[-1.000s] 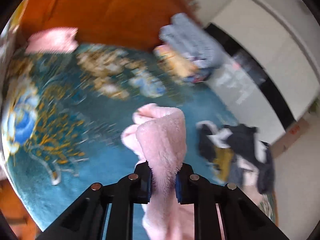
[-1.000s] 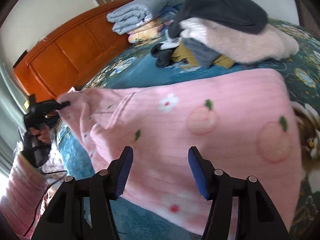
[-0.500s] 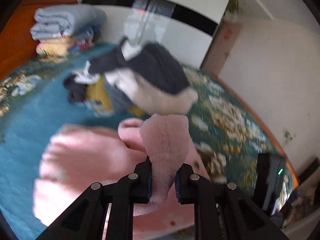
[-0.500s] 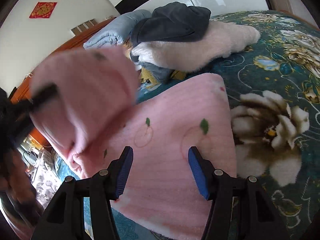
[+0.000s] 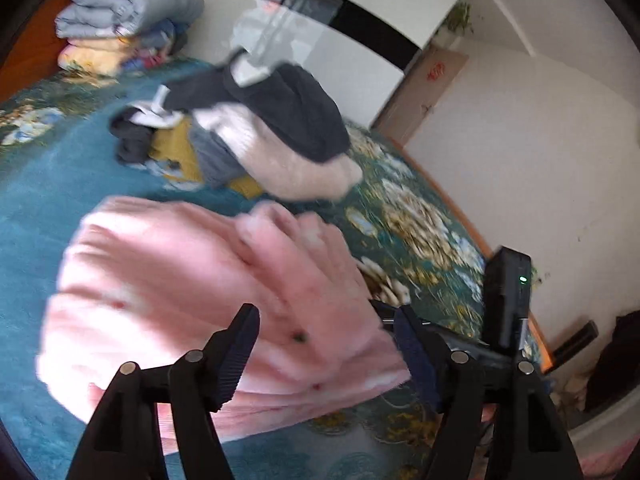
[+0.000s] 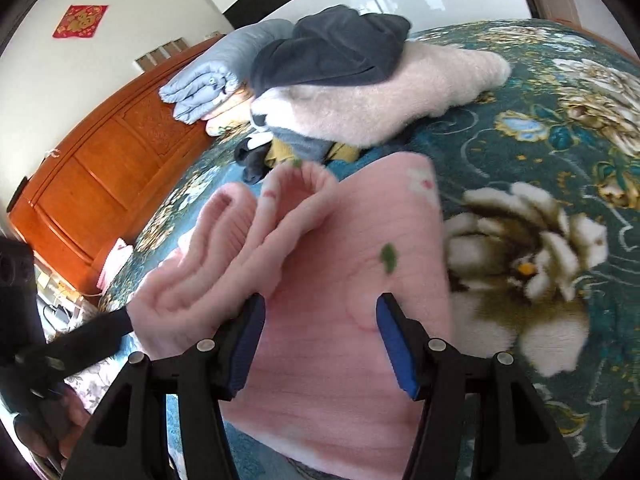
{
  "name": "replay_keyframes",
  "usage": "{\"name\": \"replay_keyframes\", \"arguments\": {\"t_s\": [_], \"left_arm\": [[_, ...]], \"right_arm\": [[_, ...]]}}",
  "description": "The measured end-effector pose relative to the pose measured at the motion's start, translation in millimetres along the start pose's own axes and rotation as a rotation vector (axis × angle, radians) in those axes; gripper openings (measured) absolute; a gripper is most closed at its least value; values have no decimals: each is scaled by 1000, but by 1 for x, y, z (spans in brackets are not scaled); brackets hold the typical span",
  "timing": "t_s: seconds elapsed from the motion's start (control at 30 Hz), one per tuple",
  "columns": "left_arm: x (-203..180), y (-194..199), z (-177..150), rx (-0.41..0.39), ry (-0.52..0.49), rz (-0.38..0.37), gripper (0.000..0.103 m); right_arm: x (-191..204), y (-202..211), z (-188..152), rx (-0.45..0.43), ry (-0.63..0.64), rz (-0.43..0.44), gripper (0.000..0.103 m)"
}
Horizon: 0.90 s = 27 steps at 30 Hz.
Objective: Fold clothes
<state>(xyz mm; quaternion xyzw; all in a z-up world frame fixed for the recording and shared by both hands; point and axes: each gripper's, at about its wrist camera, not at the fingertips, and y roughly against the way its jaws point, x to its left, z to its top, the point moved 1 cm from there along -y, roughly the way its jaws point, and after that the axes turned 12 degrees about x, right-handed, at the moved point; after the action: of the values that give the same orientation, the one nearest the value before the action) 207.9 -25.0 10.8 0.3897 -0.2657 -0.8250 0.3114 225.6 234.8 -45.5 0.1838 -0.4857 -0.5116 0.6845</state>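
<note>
The fluffy pink garment with small flower and fruit prints [image 6: 344, 304] lies on the teal floral bedspread [image 6: 560, 128], on the near side of the heap of unfolded dark grey, cream and mustard clothes [image 6: 344, 80], and one side of it is doubled over onto its own body, the cuff end resting in soft ridges on top. The left gripper [image 5: 326, 348] is opening its jaws over that turned-over part, with the pads clear of the cloth, so the fold looks just laid. The right gripper [image 6: 320, 336] hangs above the flat half with jaws apart and nothing clamped. By my reading one fold is made; the garment still needs further folds and smoothing, and the heap beyond it is untouched.
</note>
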Motion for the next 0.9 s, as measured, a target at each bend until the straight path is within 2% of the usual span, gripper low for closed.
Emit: {"name": "replay_keyframes", "arguments": {"t_s": [0.07, 0.13, 0.23, 0.3, 0.4, 0.5, 0.63, 0.67, 0.7, 0.73, 0.8, 0.9], "left_arm": [[23, 15, 0, -53, 53, 85, 77], [48, 20, 0, -62, 129, 173, 77], [72, 15, -5, -56, 211, 234, 77], [78, 8, -12, -34, 207, 267, 77], [81, -4, -22, 11, 170, 347, 77], [85, -6, -27, 14, 168, 340, 77], [88, -1, -30, 5, 177, 319, 77], [88, 3, -31, -2, 180, 310, 77], [88, 6, -31, -8, 183, 301, 77], [88, 10, -32, -14, 186, 292, 77], [88, 22, -32, -38, 198, 240, 77], [88, 40, -31, -83, 207, 149, 78]], "right_arm": [[-5, 17, 2, -33, -3, -12, 59], [-2, 30, 6, -59, 14, -13, 59], [16, 26, 16, -41, 54, 66, 59], [31, 12, 24, -7, 83, 122, 63], [41, -19, 36, 46, 82, 99, 63], [40, -46, 48, 103, 65, 75, 63], [42, -71, 54, 158, 24, 109, 63], [43, -73, 53, 166, 12, 111, 58], [45, -72, 52, 163, 13, 100, 38], [48, -68, 51, 154, 18, 90, 26], [50, -54, 50, 122, 23, 97, 22], [47, -15, 52, 26, 25, 173, 22]]}}
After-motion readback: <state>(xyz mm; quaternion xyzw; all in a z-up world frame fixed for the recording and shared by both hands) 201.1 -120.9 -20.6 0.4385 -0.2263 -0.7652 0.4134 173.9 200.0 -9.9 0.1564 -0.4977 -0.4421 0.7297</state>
